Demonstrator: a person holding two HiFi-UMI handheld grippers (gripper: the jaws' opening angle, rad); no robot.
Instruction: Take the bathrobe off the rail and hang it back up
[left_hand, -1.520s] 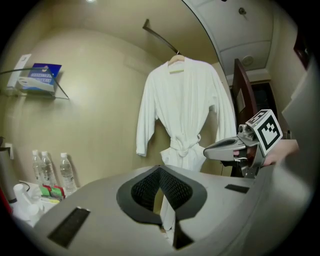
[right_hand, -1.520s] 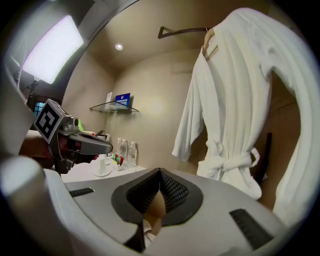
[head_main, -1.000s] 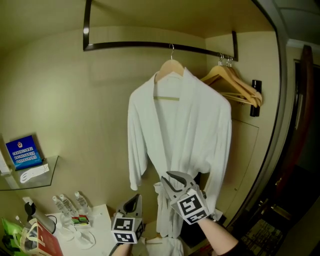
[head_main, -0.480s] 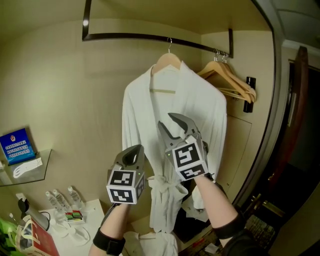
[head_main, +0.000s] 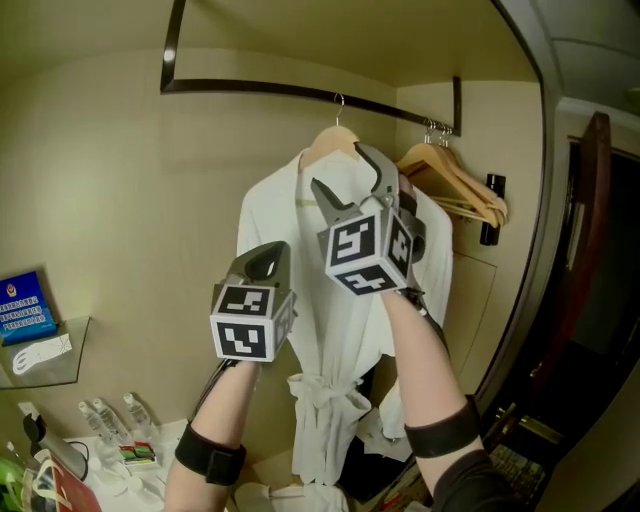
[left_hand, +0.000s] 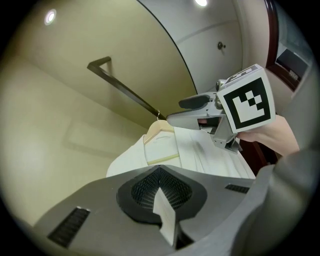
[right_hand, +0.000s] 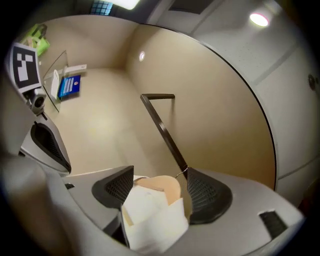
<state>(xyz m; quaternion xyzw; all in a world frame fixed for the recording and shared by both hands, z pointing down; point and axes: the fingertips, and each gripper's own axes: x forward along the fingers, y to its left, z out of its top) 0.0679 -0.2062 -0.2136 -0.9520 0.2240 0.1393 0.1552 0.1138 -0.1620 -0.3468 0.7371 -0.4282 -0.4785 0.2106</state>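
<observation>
Two grippers were in view. My left gripper (head_main: 262, 262) was clenched on nothing. My right gripper (head_main: 345, 175) was opening its jaws around the wooden hanger (right_hand: 161, 186) and the collar of the bathrobe (head_main: 330, 300), which hung on the rail (head_main: 250, 88).

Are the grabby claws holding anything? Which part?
Nothing is held yet. The right gripper has its jaws opening around the top of the wooden hanger and the bathrobe collar, without pressing. The left gripper is shut and empty.

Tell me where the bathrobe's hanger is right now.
Head view, upper centre: the hanger hangs on the rail, left of the empty hangers, its top between the right gripper's opening jaws.
</observation>
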